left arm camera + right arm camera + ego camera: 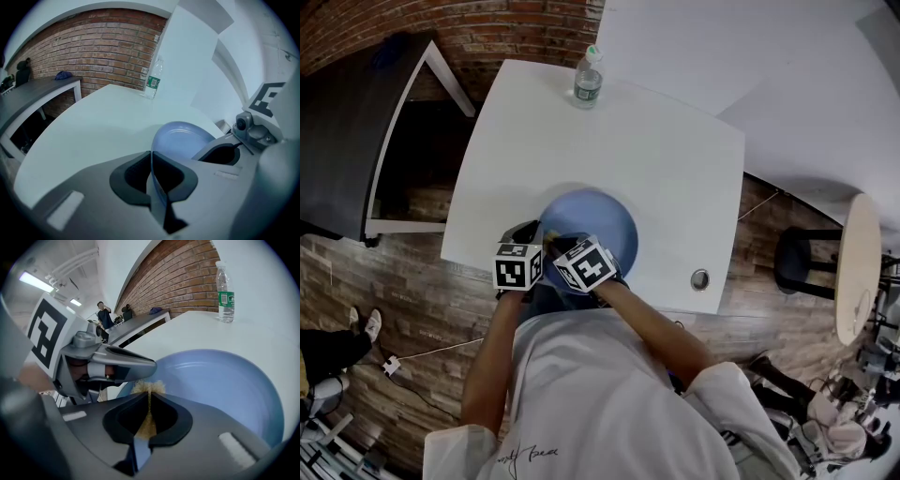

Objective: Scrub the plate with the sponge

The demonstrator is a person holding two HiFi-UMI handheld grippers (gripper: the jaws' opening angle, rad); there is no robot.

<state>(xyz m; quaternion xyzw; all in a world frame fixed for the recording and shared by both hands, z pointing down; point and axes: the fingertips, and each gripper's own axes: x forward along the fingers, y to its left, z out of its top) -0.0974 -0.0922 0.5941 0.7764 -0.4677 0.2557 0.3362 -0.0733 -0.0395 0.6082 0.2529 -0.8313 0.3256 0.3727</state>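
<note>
A blue plate lies near the front edge of the white table. My left gripper is shut on the plate's near left rim; in the left gripper view the thin blue rim runs between the jaws and the plate's inside shows beyond. My right gripper is shut on a tan sponge, whose frayed tip sticks out of the jaws just over the near left part of the plate. The two grippers stand close side by side; the left gripper shows in the right gripper view.
A water bottle stands upright at the table's far edge. A dark desk is to the left, a round stool to the right. A cable hole sits near the table's front right corner. A person stands far off.
</note>
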